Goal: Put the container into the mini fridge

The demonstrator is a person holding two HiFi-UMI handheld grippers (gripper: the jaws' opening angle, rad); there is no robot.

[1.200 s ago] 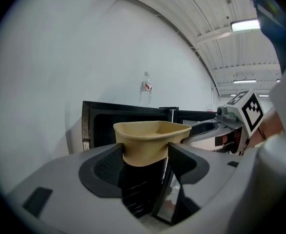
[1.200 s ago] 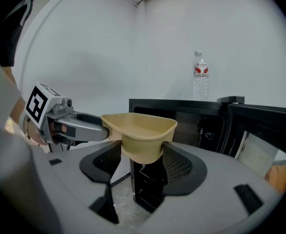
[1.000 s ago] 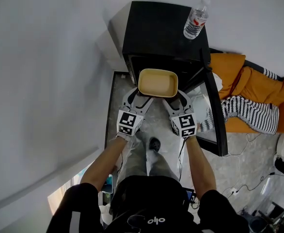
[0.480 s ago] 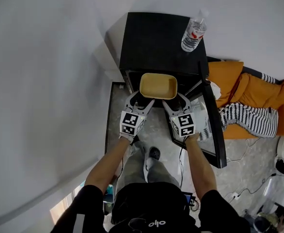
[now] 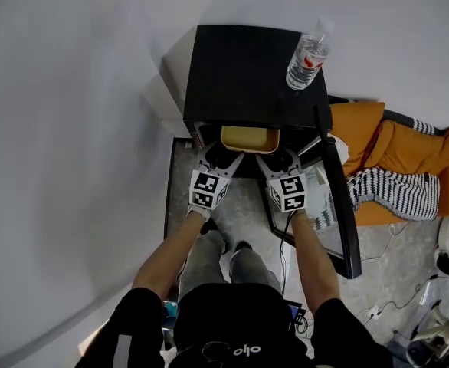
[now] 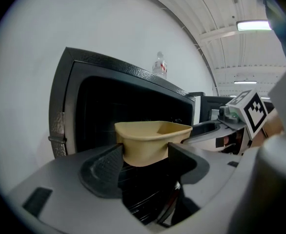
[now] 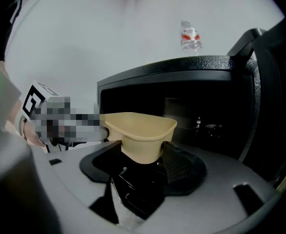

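Note:
A tan open container (image 5: 249, 139) hangs at the mouth of the black mini fridge (image 5: 247, 71), half under its top edge. My left gripper (image 5: 226, 158) is shut on the container's (image 6: 152, 140) left end. My right gripper (image 5: 273, 159) is shut on the container's (image 7: 140, 135) right end. In both gripper views the jaws press on the container's sides, with the fridge's dark inside (image 6: 133, 106) right behind it. The fridge door (image 5: 338, 198) stands open to the right.
A clear water bottle (image 5: 307, 52) with a red label stands on the fridge top at the right. Orange and striped cloth (image 5: 397, 156) lies on the floor right of the door. A white wall (image 5: 71, 129) runs along the left. Cables (image 5: 393, 282) lie on the floor.
Both grippers have carried the container forward, from in front of the fridge to partly inside its opening. The person has stepped closer.

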